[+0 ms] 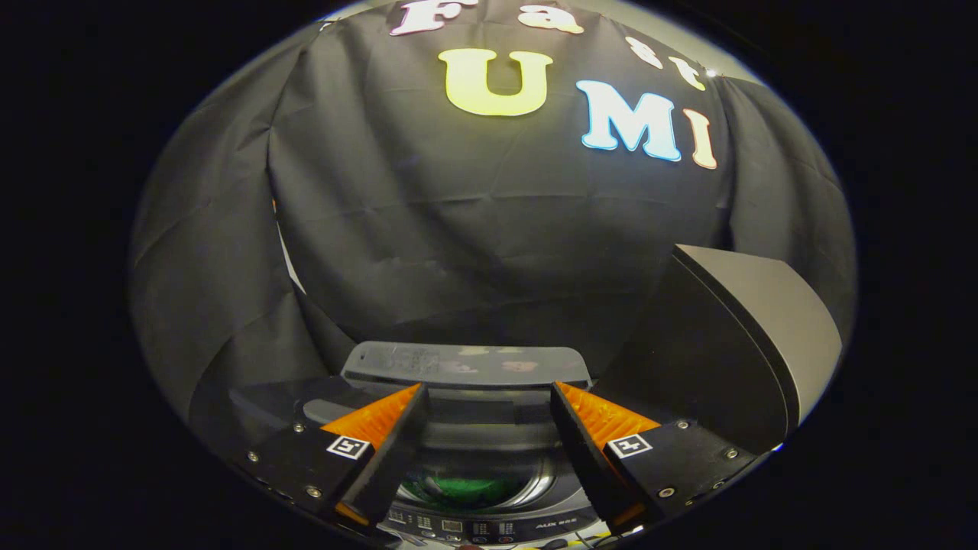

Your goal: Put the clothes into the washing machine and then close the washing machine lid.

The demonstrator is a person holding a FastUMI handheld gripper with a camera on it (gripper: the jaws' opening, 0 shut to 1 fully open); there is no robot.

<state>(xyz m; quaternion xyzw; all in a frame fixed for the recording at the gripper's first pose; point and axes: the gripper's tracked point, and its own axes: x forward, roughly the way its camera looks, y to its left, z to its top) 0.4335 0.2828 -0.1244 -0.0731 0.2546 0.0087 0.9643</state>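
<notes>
I see the washer [489, 466] open below my gripper [489, 397], green clothes [462, 489] lying in its drum. My fingers are spread wide, holding nothing. The lid [733, 344] stands raised to the right, the control panel [481, 527] nearest me.

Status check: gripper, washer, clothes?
Gripper open, empty, above washing machine. Green clothes inside drum, between fingers. Lid still up, beside gripper. Nothing blocking.
</notes>
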